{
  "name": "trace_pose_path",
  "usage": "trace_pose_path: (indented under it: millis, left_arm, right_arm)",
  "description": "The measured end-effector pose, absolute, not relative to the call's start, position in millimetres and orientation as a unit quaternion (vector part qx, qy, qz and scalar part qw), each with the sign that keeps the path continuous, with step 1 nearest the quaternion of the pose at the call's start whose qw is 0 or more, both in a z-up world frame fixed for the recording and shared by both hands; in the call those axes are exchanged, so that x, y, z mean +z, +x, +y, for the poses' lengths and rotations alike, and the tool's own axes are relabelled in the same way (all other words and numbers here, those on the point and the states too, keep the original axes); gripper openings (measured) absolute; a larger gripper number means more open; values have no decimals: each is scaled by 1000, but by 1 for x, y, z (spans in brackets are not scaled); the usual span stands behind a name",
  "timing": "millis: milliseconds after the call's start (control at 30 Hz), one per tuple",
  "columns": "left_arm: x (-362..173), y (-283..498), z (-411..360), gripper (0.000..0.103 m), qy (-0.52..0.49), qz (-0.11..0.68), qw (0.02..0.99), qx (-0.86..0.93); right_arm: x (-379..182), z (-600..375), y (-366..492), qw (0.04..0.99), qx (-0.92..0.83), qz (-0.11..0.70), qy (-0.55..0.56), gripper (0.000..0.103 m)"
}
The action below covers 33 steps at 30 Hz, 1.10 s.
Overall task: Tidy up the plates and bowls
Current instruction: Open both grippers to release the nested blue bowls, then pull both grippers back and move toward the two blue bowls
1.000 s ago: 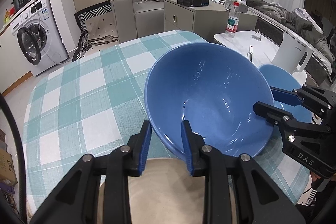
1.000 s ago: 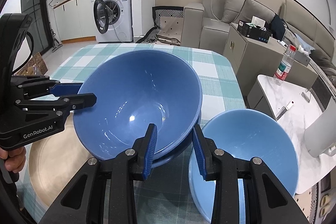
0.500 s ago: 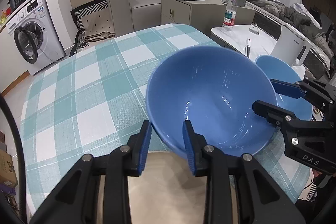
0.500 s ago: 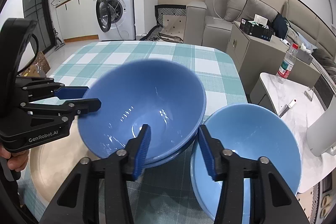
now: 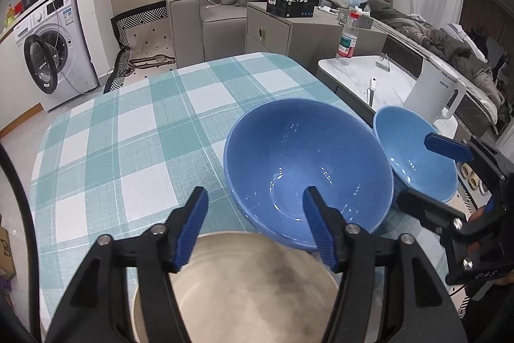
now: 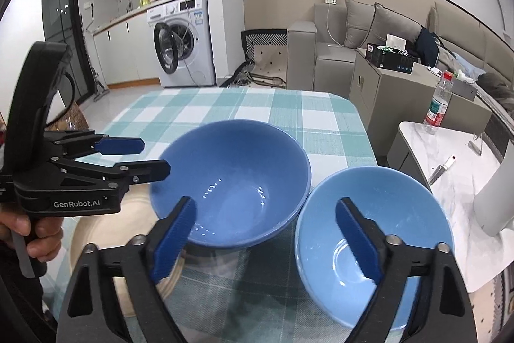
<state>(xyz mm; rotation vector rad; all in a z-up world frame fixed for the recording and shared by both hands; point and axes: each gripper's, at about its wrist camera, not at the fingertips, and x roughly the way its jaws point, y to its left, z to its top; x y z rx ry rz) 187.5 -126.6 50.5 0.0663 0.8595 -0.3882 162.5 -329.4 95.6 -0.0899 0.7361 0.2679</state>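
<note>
A large dark blue bowl (image 5: 308, 169) (image 6: 231, 179) sits on the checked tablecloth, free of both grippers. A smaller light blue bowl (image 5: 414, 150) (image 6: 372, 243) sits right beside it near the table's right edge. A beige plate (image 5: 237, 288) (image 6: 93, 243) lies at the near left, its rim close to the dark bowl. My left gripper (image 5: 257, 227) (image 6: 141, 156) is open and empty above the plate, at the dark bowl's near rim. My right gripper (image 6: 266, 237) (image 5: 427, 172) is open and empty, above the gap between the two bowls.
The teal checked tablecloth (image 5: 128, 130) covers the table. To the right stands a white marble side table (image 6: 456, 156) with a water bottle (image 6: 437, 105) and a white kettle (image 5: 433, 98). A washing machine (image 6: 183, 40) and grey sofa stand behind.
Both grippers opened and let go of the dark blue bowl, then pulled back. The bowl now rests on the cloth by the light blue bowl.
</note>
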Motion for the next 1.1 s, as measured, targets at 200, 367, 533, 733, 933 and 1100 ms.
trace_pose_path:
  millis: [200,367,533,733,933,1100]
  left_arm:
    - [57,181,-122,86,9,400,896,-191]
    - [62,174,-119,103,-16,388,901,-193]
    - [66,164,-127,103,-9,383,903,-195]
    - [70,155,-139,103,-2,381,905,-190]
    - [72,148,-148,103,-13,380,908,-175]
    - [70,143,-160,103,-22,383,905,-183]
  right_arm:
    - [109,-336,146,932,122,340,-18,102]
    - [123,-349,136,941,103,322,0,102]
    - [133,-372,129,948,72,309,19,102]
    - [142,-394,122,952,51,301,28,102]
    - [145,-413,119,952,48,301,39,102]
    - [147,-429,116,952,46,298,53,102]
